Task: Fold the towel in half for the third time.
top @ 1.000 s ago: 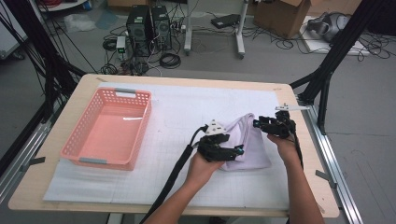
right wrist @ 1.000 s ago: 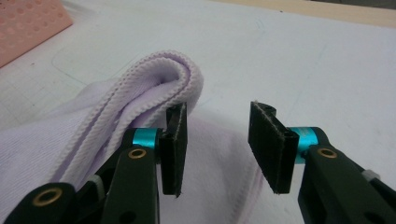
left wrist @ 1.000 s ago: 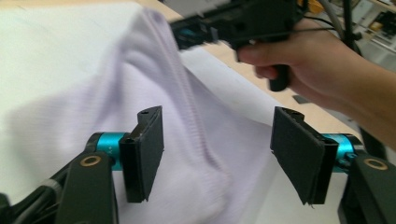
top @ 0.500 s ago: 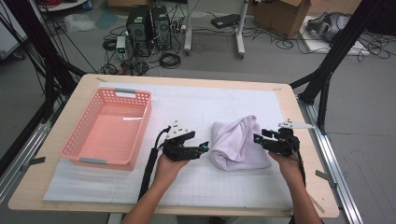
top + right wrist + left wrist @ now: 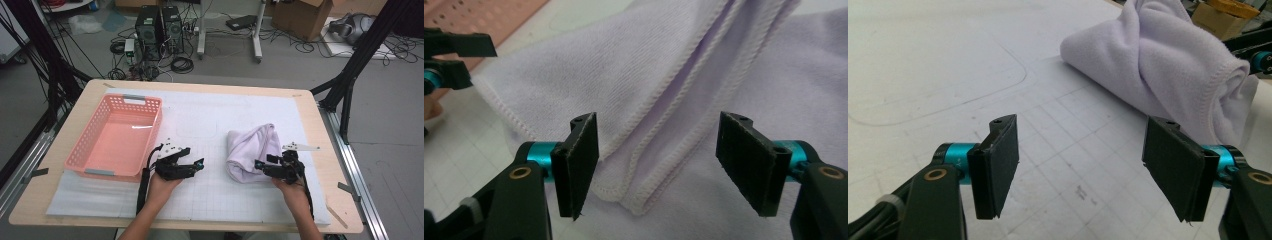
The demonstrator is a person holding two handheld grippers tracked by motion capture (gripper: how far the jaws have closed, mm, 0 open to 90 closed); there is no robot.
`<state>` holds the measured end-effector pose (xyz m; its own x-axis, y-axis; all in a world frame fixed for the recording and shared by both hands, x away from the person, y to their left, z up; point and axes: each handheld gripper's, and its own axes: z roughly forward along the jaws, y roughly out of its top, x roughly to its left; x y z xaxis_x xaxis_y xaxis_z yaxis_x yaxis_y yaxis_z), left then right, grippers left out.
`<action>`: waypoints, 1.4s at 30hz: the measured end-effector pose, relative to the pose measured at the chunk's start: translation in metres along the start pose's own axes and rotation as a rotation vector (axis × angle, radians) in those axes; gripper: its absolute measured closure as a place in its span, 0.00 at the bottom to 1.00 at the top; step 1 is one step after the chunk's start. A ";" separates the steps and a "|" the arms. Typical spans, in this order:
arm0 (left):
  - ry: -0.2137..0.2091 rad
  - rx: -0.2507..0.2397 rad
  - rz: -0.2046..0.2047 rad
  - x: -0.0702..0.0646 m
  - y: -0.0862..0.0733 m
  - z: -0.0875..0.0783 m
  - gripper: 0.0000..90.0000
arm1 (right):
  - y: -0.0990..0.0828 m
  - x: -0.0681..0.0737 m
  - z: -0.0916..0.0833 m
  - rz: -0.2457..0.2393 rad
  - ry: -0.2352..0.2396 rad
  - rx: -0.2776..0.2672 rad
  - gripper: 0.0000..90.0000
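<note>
Hovering at the desk's (image 5: 210, 112) near edge, both grippers' fingers are spread; the right gripper (image 5: 272, 167) should pinch the crumpled lilac fleece towel's (image 5: 250, 150) stitched hem squarely.

A pink perforated plastic basket (image 5: 116, 137) sits on the white gridded mat (image 5: 200, 120) at the frame's left. The folded lavender terry towel (image 5: 251, 150) lies right of centre. The left gripper (image 5: 192, 167) rests between them, lower centre; the right gripper (image 5: 260, 165) sits at the towel's lower right edge, its jaws over the cloth.
</note>
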<state>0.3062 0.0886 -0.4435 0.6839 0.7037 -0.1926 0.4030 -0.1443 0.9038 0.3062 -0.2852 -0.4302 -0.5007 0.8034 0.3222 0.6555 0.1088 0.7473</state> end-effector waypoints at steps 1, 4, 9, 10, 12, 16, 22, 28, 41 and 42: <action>0.000 0.000 0.002 0.001 -0.001 -0.001 0.35 | 0.000 0.002 0.003 -0.013 -0.013 0.015 0.36; 0.003 0.003 0.006 0.002 -0.004 -0.005 0.35 | 0.000 0.005 0.010 -0.029 -0.073 0.053 0.44; -0.003 -0.002 -0.002 0.005 -0.007 -0.009 0.35 | -0.004 0.007 0.008 -0.042 -0.035 0.055 0.88; -0.006 -0.001 -0.003 0.004 -0.007 -0.009 0.35 | -0.004 0.006 0.006 -0.044 -0.028 0.050 0.90; -0.014 0.004 0.000 0.003 -0.007 -0.010 0.35 | -0.004 0.005 0.000 -0.052 -0.034 0.032 0.91; -0.018 -0.005 -0.008 0.003 -0.006 -0.011 0.35 | -0.001 -0.001 -0.023 -0.047 -0.061 -0.022 0.92; -0.018 -0.008 -0.014 0.003 -0.006 -0.012 0.35 | 0.004 -0.020 -0.054 -0.034 -0.195 0.021 0.91; -0.015 -0.009 -0.014 0.004 -0.006 -0.013 0.35 | -0.006 -0.032 -0.057 -0.032 -0.303 0.105 0.76; -0.011 -0.019 -0.022 0.006 -0.006 -0.017 0.33 | 0.009 0.034 0.006 -0.311 -0.114 0.089 0.62; -0.010 -0.017 -0.024 0.007 -0.006 -0.017 0.33 | 0.007 0.037 0.012 -0.325 -0.103 0.111 0.63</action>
<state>0.2979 0.1063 -0.4432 0.6801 0.6999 -0.2184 0.4091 -0.1151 0.9052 0.2991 -0.2475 -0.4201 -0.6373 0.7705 0.0132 0.5312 0.4269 0.7319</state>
